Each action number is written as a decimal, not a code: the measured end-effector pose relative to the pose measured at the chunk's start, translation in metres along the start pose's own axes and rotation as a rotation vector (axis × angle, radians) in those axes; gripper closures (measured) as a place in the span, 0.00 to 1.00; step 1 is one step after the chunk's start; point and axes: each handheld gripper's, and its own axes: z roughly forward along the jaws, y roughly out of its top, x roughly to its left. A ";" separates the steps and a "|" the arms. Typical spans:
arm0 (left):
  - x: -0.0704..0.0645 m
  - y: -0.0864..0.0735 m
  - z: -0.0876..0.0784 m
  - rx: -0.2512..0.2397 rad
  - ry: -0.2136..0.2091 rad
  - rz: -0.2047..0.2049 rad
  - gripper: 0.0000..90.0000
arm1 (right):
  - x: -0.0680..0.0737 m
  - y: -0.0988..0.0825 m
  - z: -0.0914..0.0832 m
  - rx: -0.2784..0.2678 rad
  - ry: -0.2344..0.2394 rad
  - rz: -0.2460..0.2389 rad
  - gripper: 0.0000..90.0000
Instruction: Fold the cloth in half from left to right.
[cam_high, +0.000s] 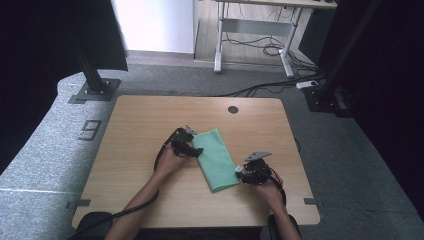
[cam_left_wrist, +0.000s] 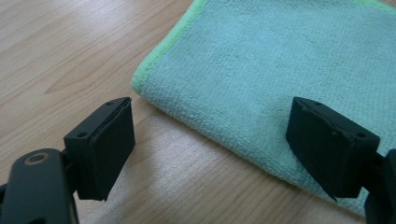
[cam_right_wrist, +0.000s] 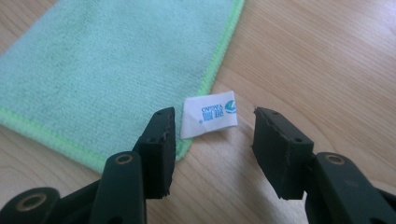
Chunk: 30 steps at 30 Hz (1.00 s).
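Note:
A folded green microfibre cloth (cam_high: 216, 157) lies slantwise in the middle of the wooden table (cam_high: 145, 115). My left gripper (cam_high: 197, 150) sits at the cloth's far left edge. In the left gripper view its jaws stand wide open (cam_left_wrist: 210, 144): one over bare wood, the other over the cloth (cam_left_wrist: 280, 60), near a corner. My right gripper (cam_high: 241, 175) is at the cloth's near right corner. In the right gripper view it stands open (cam_right_wrist: 215, 149), with a white label (cam_right_wrist: 208, 113) on the cloth's hem (cam_right_wrist: 116, 70) just beyond the gap. Nothing is gripped.
A round cable hole (cam_high: 233, 109) sits near the table's far edge. Black frame posts (cam_high: 95, 75) stand on the grey carpet on both sides behind the table. A desk frame with cables (cam_high: 255, 45) stands farther back.

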 end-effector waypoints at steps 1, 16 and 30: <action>0.001 0.000 0.001 0.001 0.010 0.001 0.18 | 0.000 -0.001 -0.001 0.004 -0.004 -0.003 0.54; 0.023 0.003 0.006 -0.038 0.043 -0.039 0.17 | 0.012 0.005 0.007 -0.005 0.044 -0.048 0.50; 0.041 0.013 0.013 -0.026 0.127 -0.098 0.18 | 0.037 0.010 0.013 -0.012 0.088 -0.091 0.50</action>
